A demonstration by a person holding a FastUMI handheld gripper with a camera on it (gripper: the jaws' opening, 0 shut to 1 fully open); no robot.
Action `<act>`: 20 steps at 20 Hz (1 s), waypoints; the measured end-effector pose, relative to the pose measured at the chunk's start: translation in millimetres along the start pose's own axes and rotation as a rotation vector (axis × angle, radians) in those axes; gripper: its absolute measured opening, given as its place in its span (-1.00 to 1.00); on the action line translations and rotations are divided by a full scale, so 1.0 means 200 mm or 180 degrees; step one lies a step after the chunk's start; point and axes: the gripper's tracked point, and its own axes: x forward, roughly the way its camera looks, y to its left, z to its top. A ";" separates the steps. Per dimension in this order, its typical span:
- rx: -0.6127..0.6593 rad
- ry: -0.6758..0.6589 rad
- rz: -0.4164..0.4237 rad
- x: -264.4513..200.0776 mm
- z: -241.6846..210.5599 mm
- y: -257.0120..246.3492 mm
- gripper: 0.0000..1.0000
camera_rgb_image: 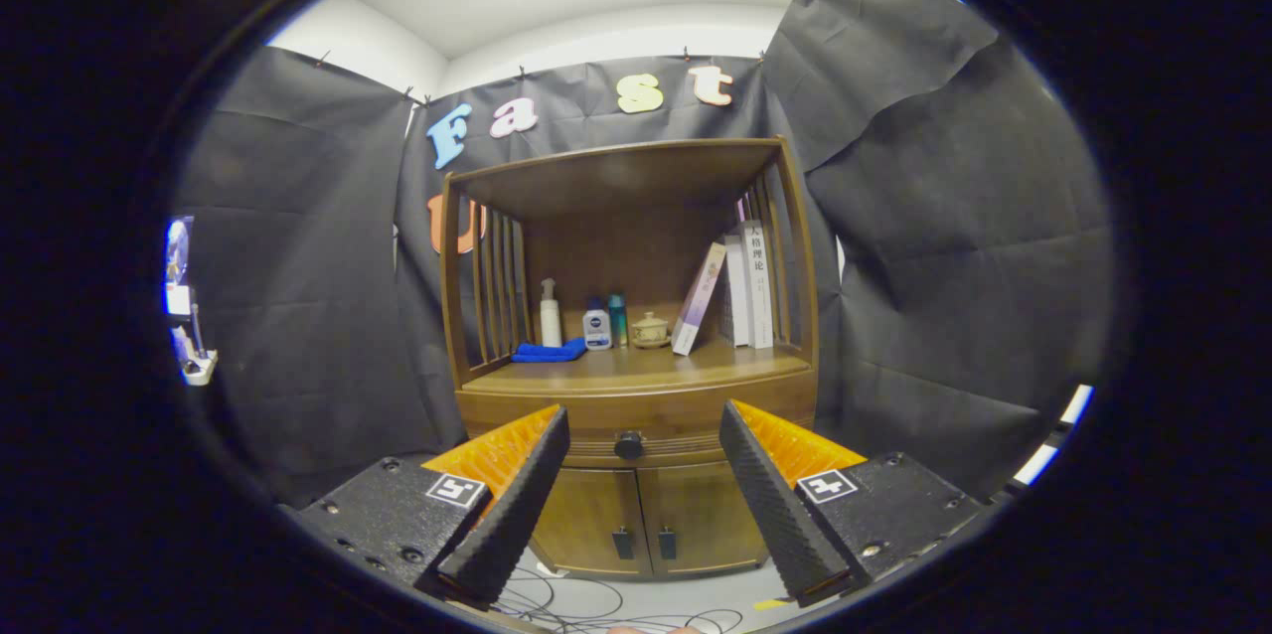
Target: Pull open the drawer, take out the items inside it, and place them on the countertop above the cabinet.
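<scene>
A brown wooden cabinet (636, 386) stands ahead against the booth wall. Its drawer (686, 418) is shut, with a dark round knob (628, 445) at its middle. The countertop (636, 366) lies just above the drawer. My gripper (644, 425) is open and holds nothing; the knob shows in the gap between the fingertips, some way beyond them. Nothing of the drawer's inside is visible.
On the countertop stand a white pump bottle (550, 316), two small bottles (597, 326), a blue cloth (549, 351), a small lidded cup (651, 329) and several books (747, 286). Two lower doors (646, 520) with dark handles sit beneath the drawer. Cables (576, 604) lie on the floor.
</scene>
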 end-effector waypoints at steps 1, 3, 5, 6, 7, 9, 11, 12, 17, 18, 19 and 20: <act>0.0000 -0.0007 -0.0002 0.01 0.01 0.00 0.98; 0.0000 -0.0015 0.0018 0.01 0.02 0.02 0.98; 0.0001 0.0004 0.0012 0.02 0.00 0.02 0.98; -0.0001 0.0016 -0.0001 0.03 0.00 0.01 0.98; -0.0001 0.0025 -0.0003 0.05 -0.01 0.01 0.98; 0.0005 0.0052 -0.0011 0.07 -0.04 0.02 0.98; 0.0006 0.0069 -0.0002 0.10 -0.07 0.03 0.98; 0.0004 0.0065 -0.0004 0.13 -0.07 0.04 0.98; 0.0014 0.0054 0.0006 0.30 -0.13 0.07 0.98; 0.0026 0.0043 0.0008 0.34 -0.15 0.07 0.98; 0.0031 0.0052 0.0011 0.39 -0.17 0.07 0.98; 0.0033 0.0049 0.0012 0.43 -0.19 0.08 0.98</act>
